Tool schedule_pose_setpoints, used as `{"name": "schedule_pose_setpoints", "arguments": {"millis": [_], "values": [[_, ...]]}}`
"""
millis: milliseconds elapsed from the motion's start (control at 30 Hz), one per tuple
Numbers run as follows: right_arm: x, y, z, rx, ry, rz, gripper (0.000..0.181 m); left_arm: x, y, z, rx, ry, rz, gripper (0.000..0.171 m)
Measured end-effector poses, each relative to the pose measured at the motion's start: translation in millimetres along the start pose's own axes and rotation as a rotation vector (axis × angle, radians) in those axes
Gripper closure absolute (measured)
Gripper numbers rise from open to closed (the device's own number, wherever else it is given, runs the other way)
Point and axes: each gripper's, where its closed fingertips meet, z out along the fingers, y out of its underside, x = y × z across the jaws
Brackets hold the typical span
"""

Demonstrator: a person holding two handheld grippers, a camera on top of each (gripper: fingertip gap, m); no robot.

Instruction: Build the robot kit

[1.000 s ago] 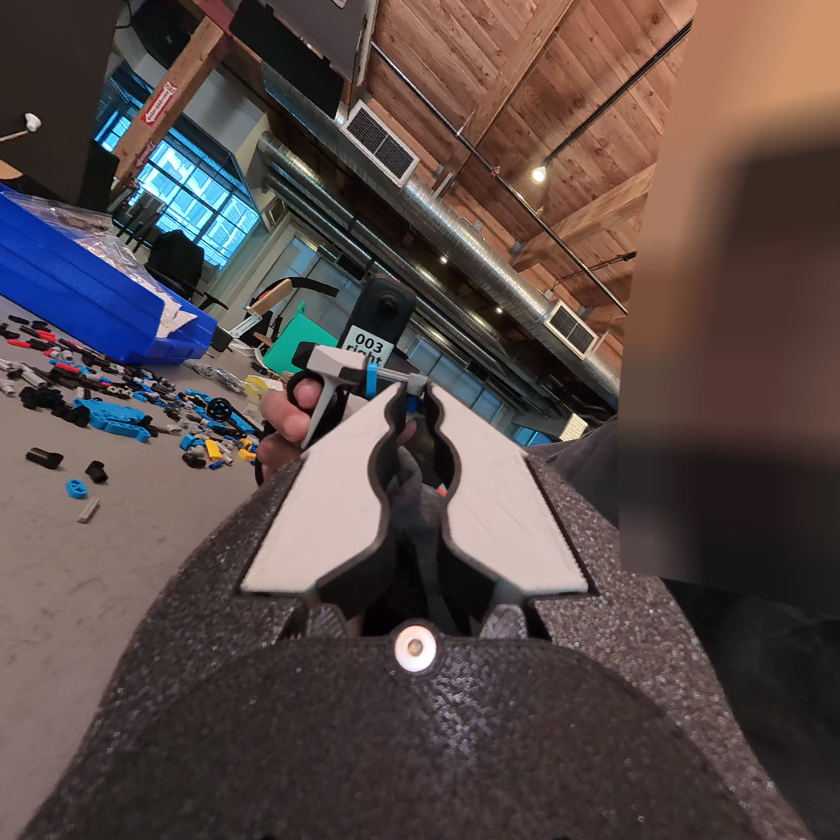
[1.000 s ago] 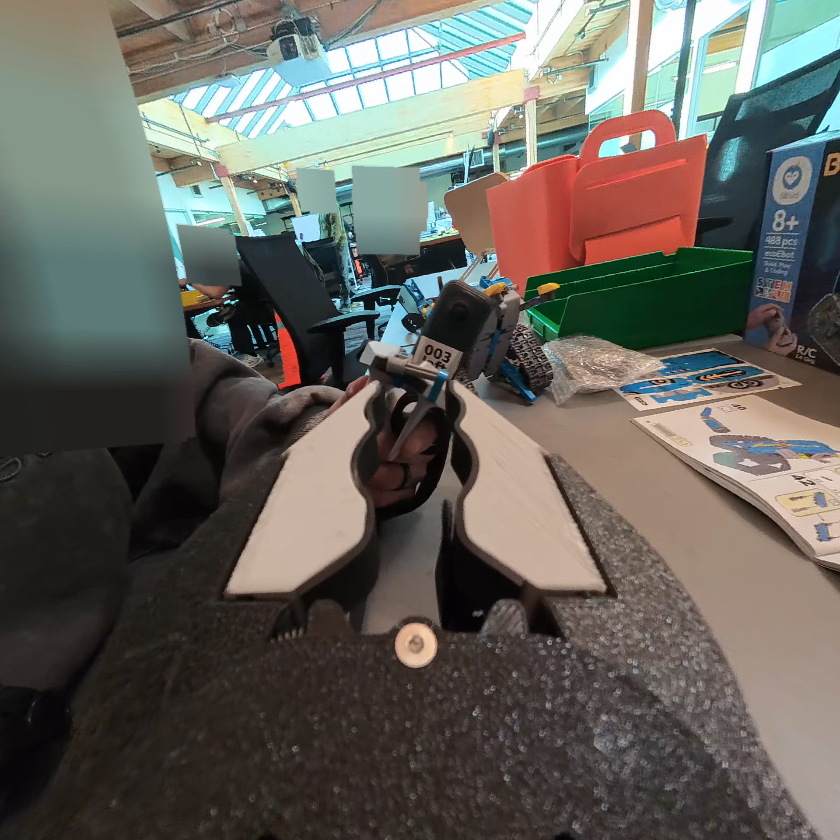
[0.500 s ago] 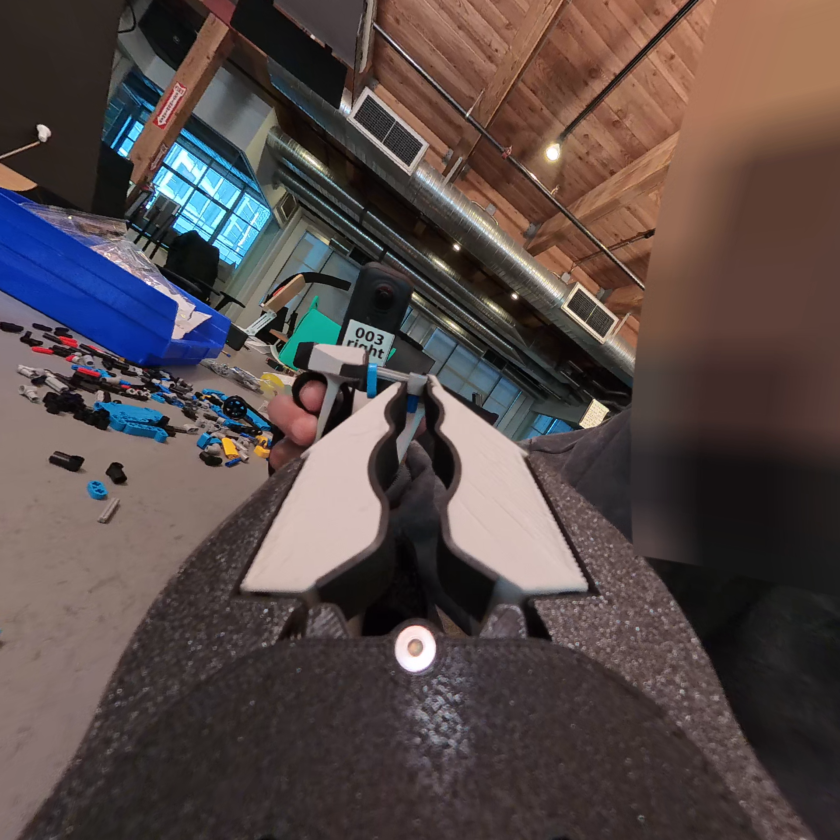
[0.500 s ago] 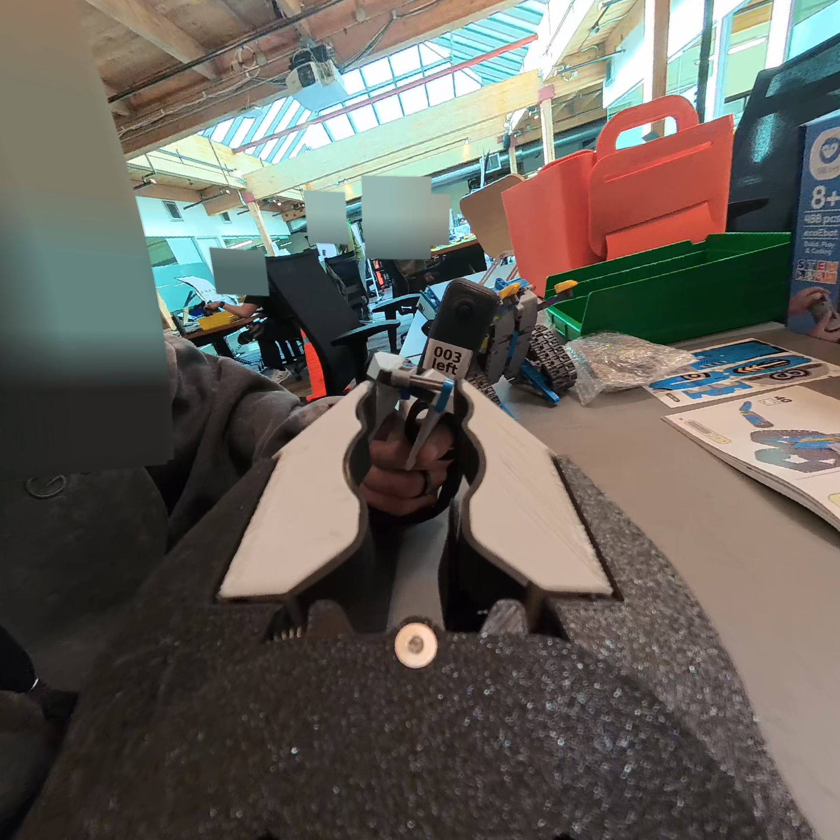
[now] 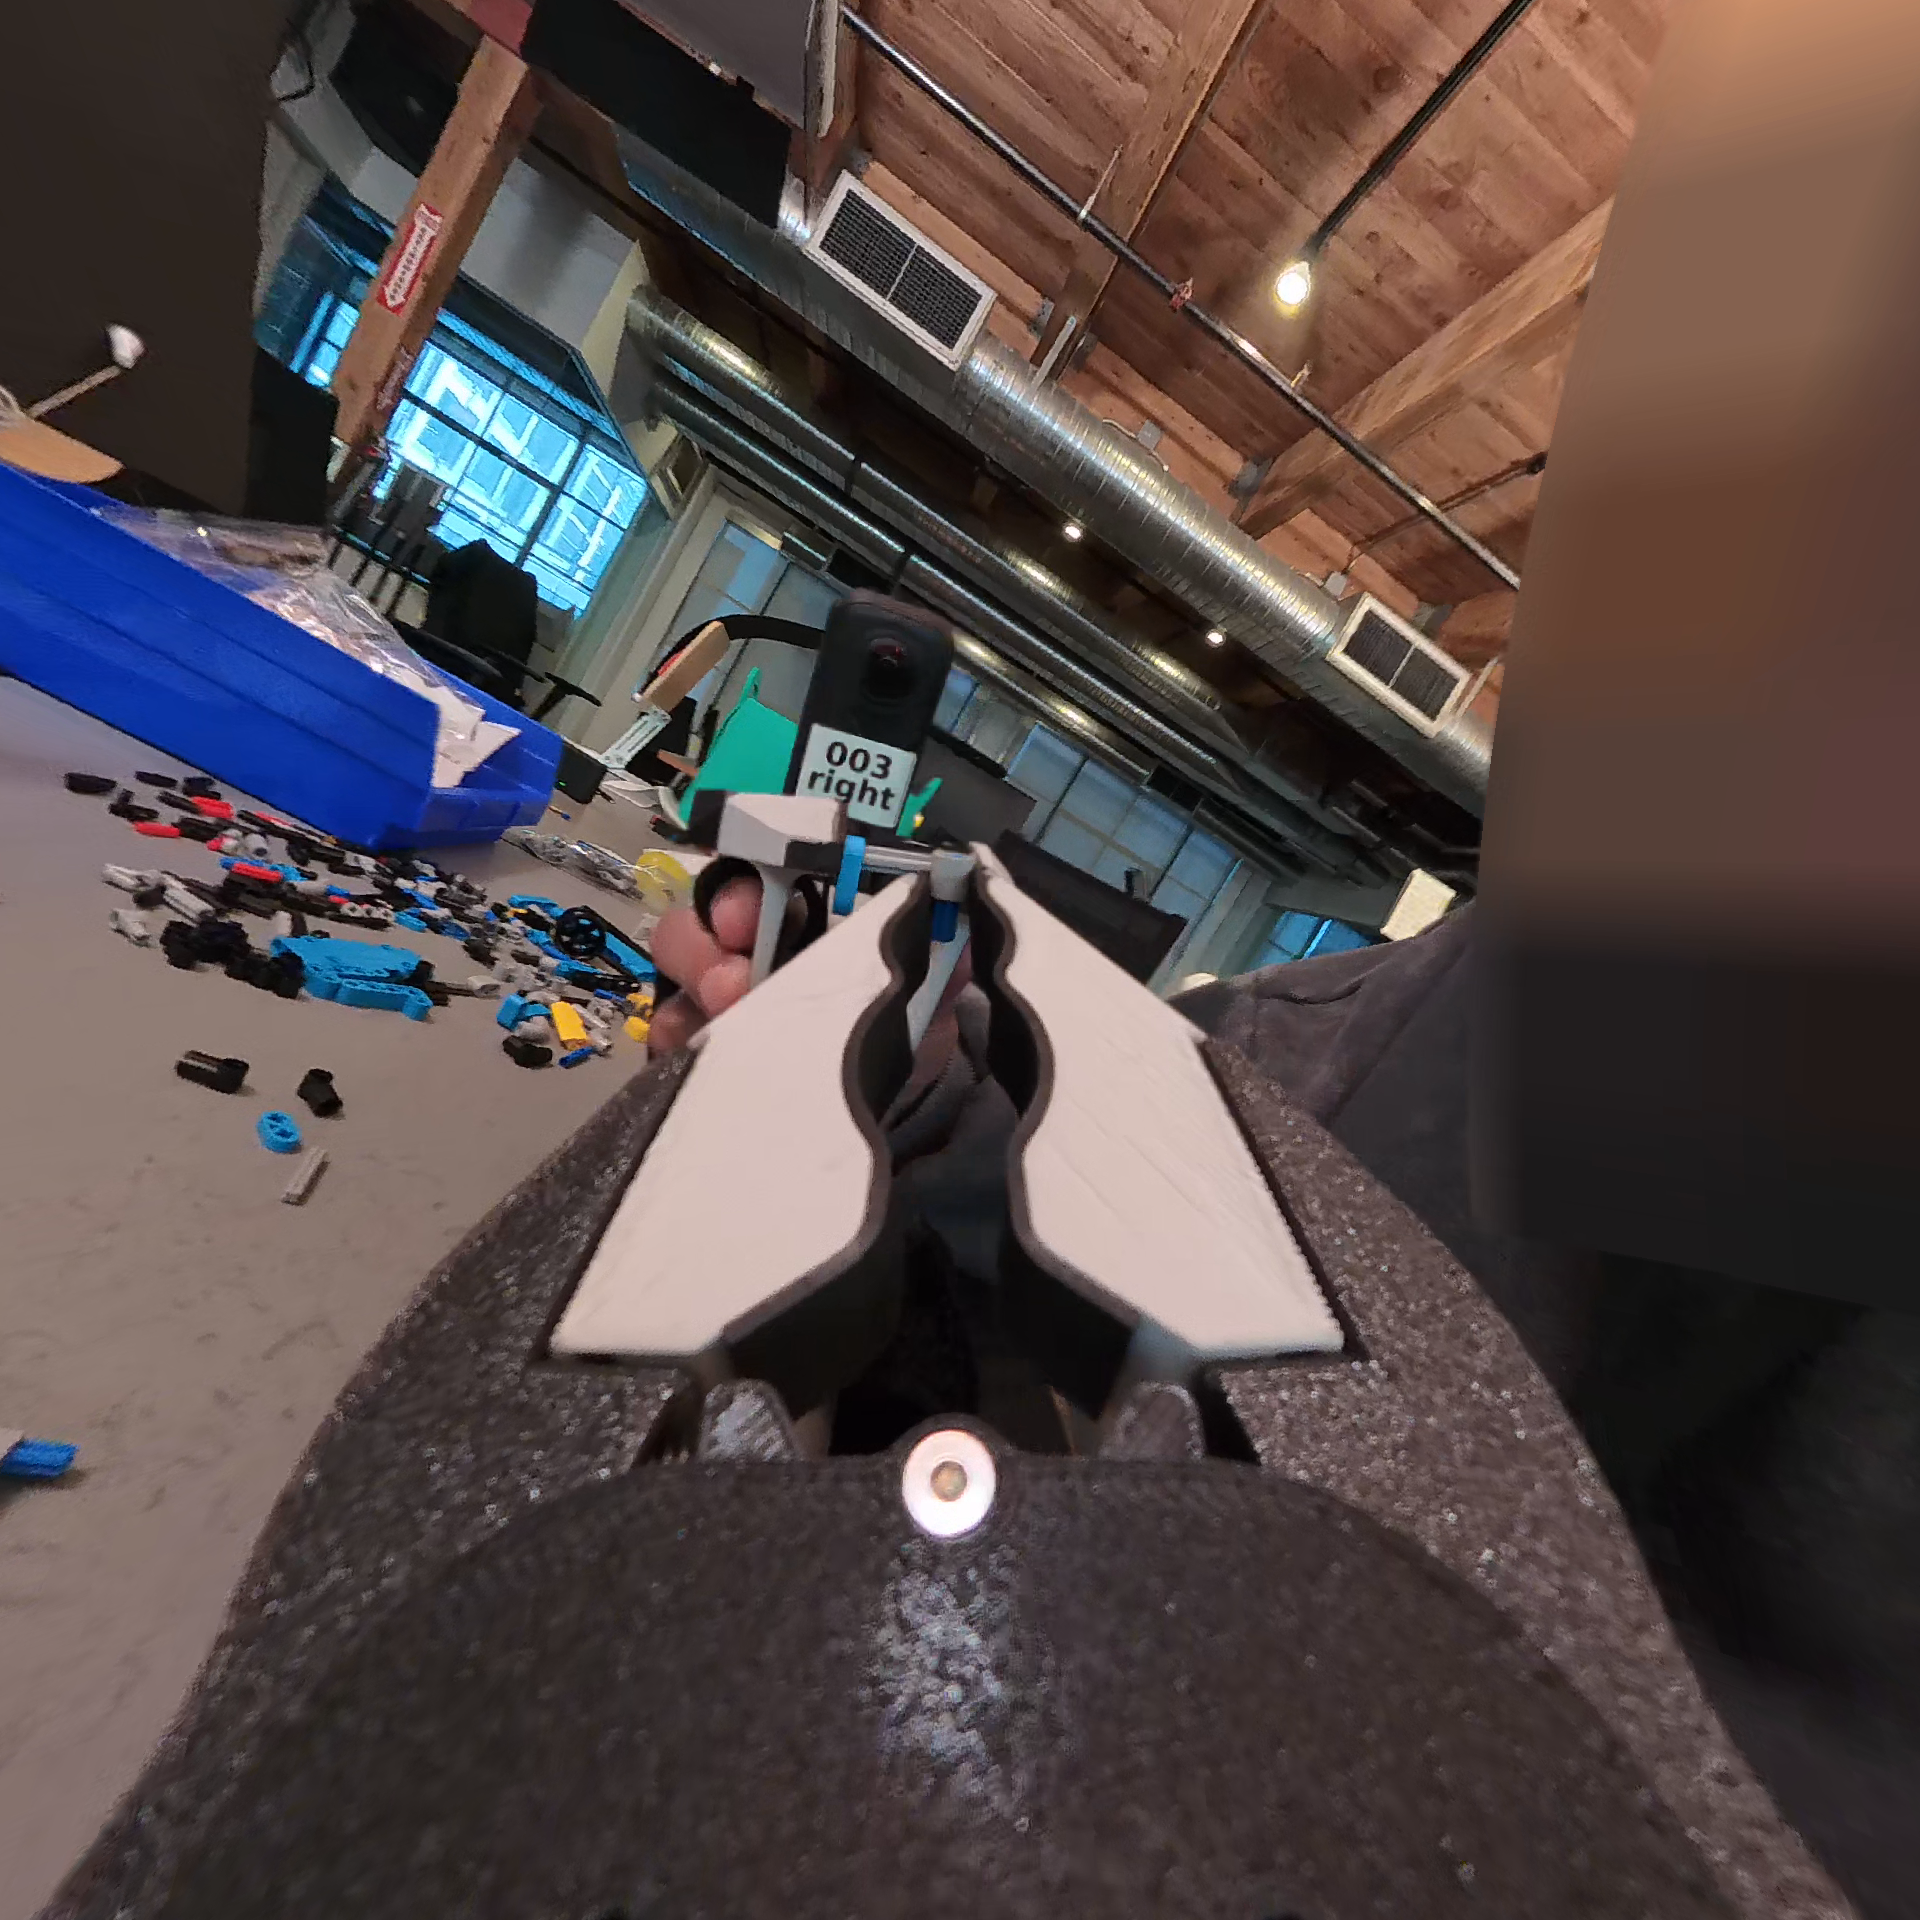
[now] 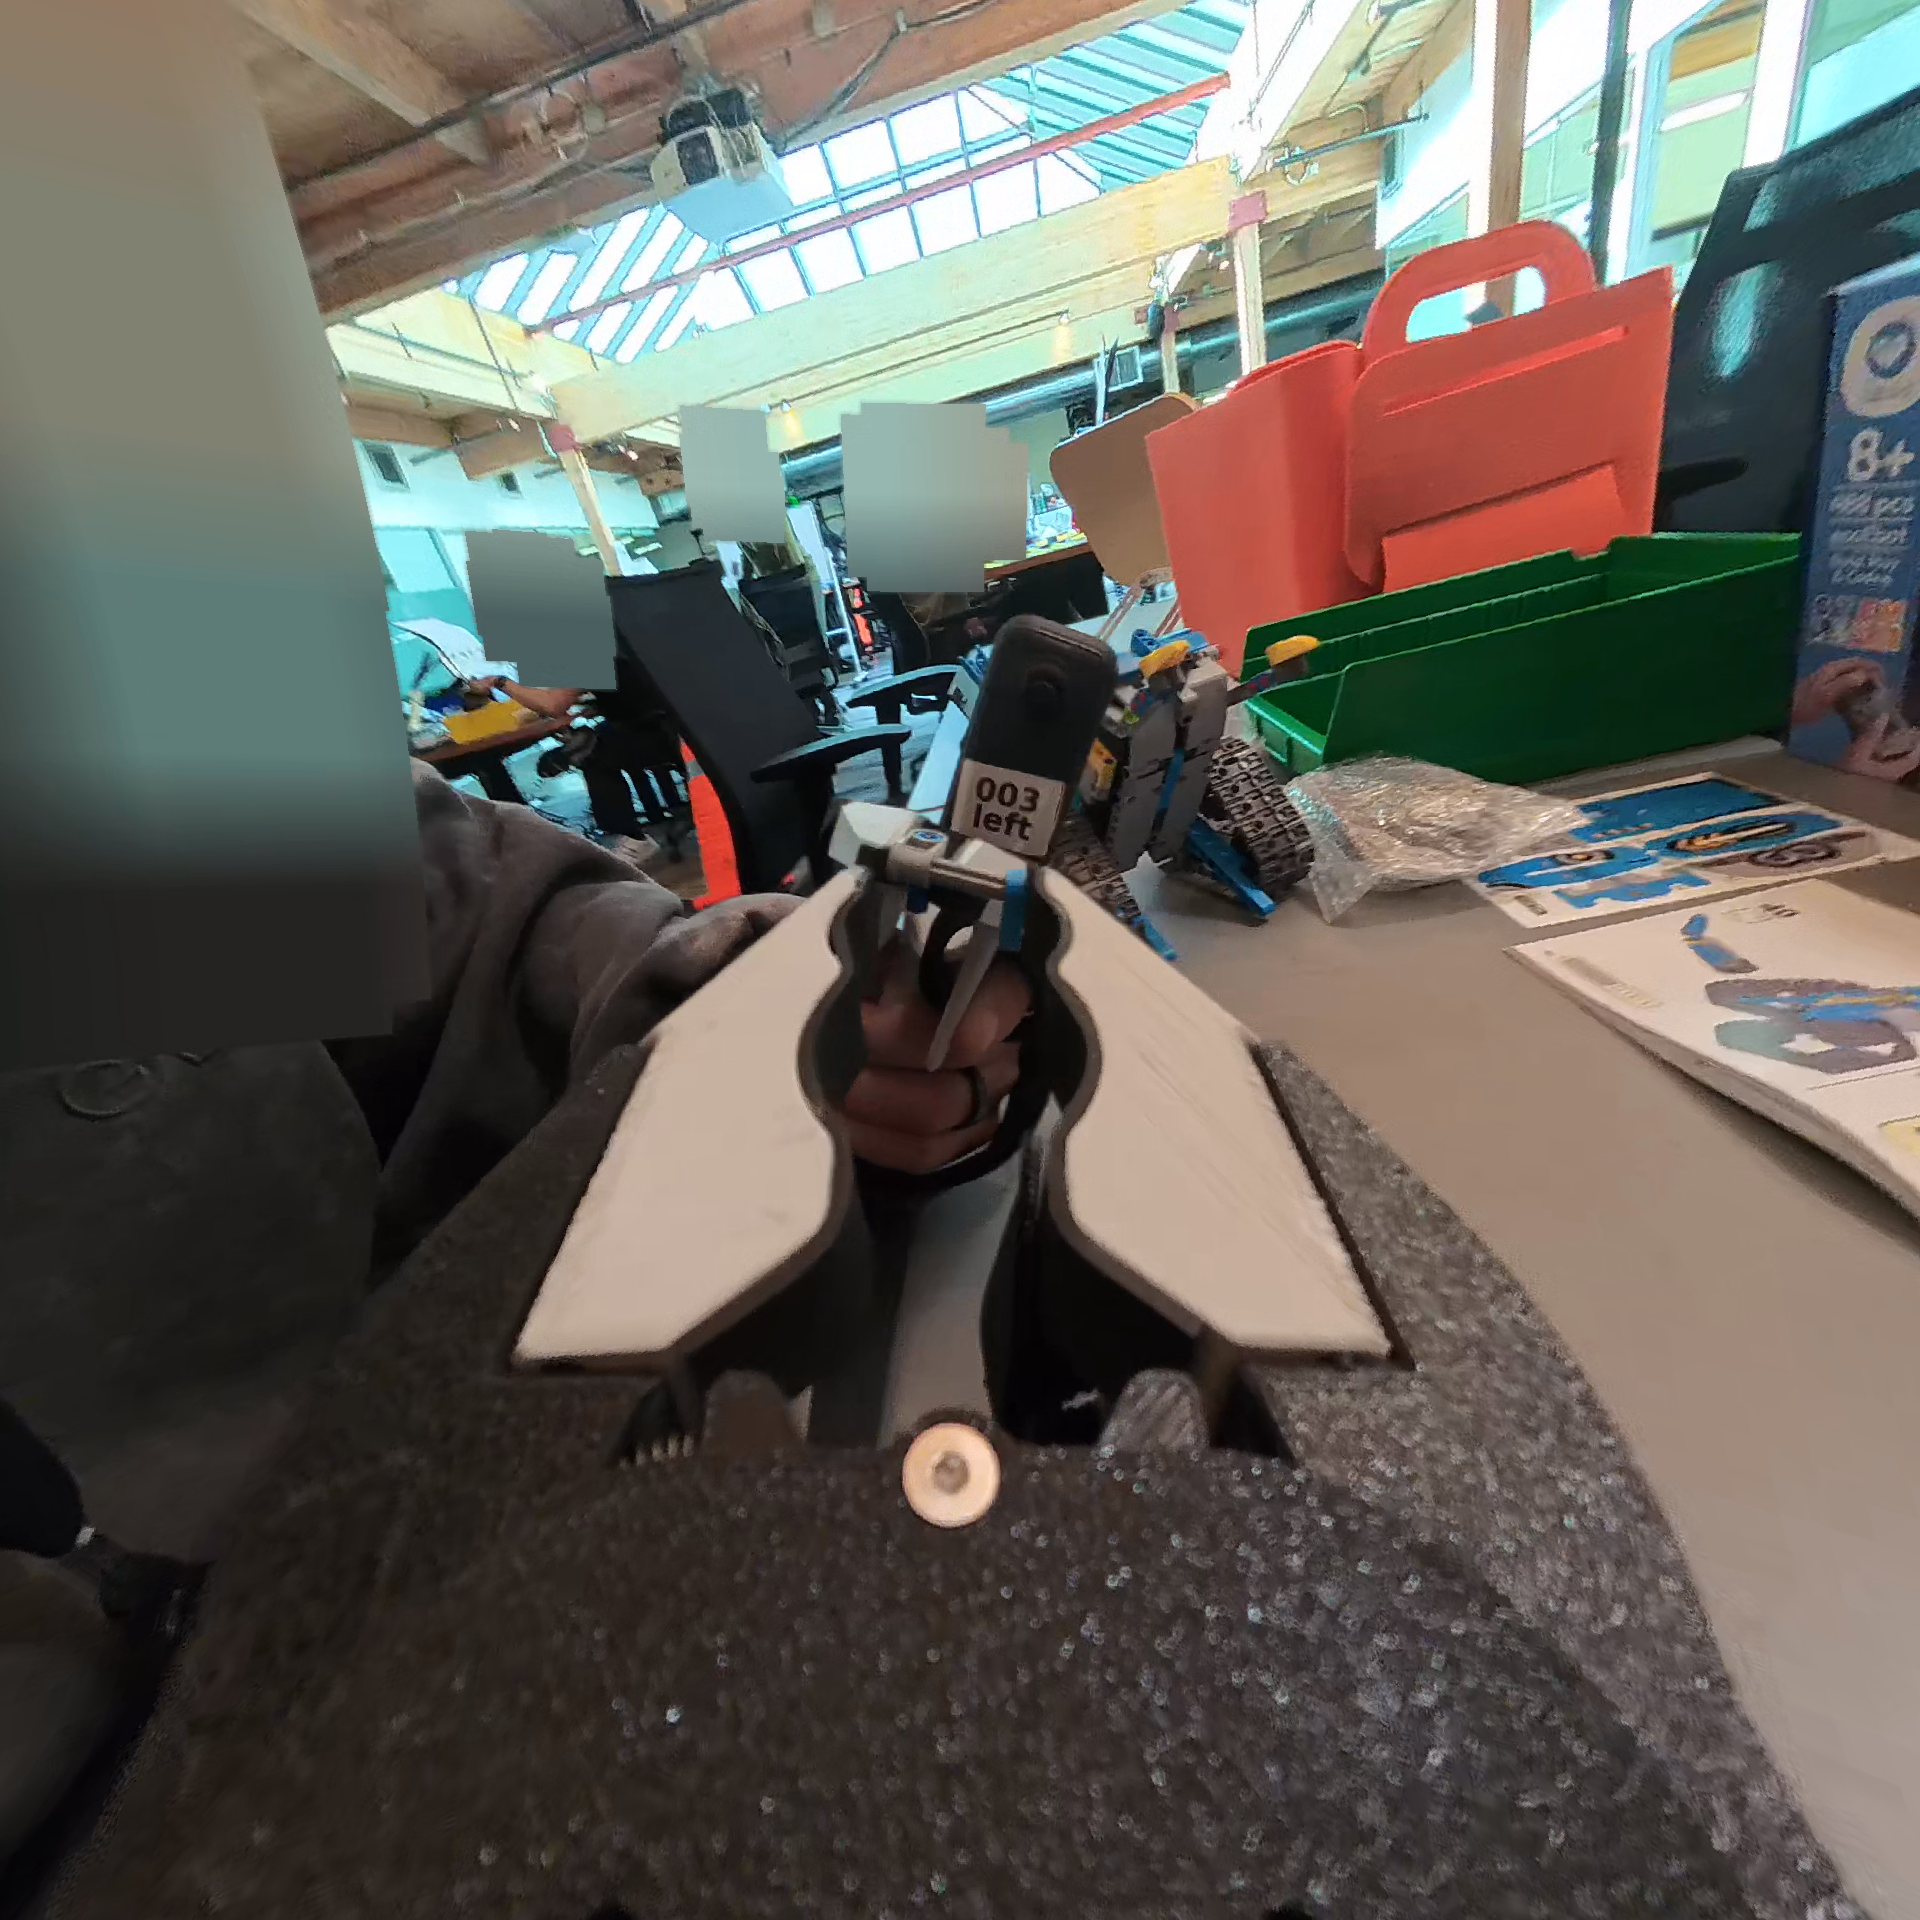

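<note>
My left gripper (image 5: 943,896) is shut on the grey end piece (image 5: 948,883) of a small assembly: a thin grey axle (image 5: 896,854) with a blue bush (image 5: 852,875). My right gripper (image 6: 951,888) faces it, held in a person's hand (image 5: 707,956). Its jaws stand a little apart around the same assembly. The blue bush (image 6: 1014,906) lies against its right finger and the grey connector (image 6: 914,847) is near its left one. Both grippers hold the assembly in the air above the grey table (image 5: 208,1299). Each gripper carries a black camera.
A blue bin (image 5: 208,665) and several loose blue, black and grey pieces (image 5: 364,935) lie on the table at the left. On the right are a tracked model (image 6: 1195,790), a plastic bag (image 6: 1423,821), a green bin (image 6: 1538,665), an orange bag (image 6: 1403,447) and an instruction booklet (image 6: 1766,1029). The tips of both grippers are at nearly the same place.
Both grippers have shifted a little together with the assembly between them, so the background has moved slightly in both views. The grips look unchanged.
</note>
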Motion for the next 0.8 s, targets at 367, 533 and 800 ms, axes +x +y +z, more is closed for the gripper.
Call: {"name": "schedule_pose_setpoints", "arguments": {"millis": [367, 533, 800], "values": [[9, 3, 0, -0.019, 0.005, 0.108, 0.153, -12, 4, 1, -0.059, -0.135, 0.157, 0.165], [10, 3, 0, -0.019, -0.009, 0.140, 0.148, -12, 7, 2, -0.081, -0.173, 0.230, 0.165], [10, 4, -1, -0.025, -0.021, 0.162, 0.152, -14, 3, 1, -0.069, -0.209, 0.285, 0.165]]}}
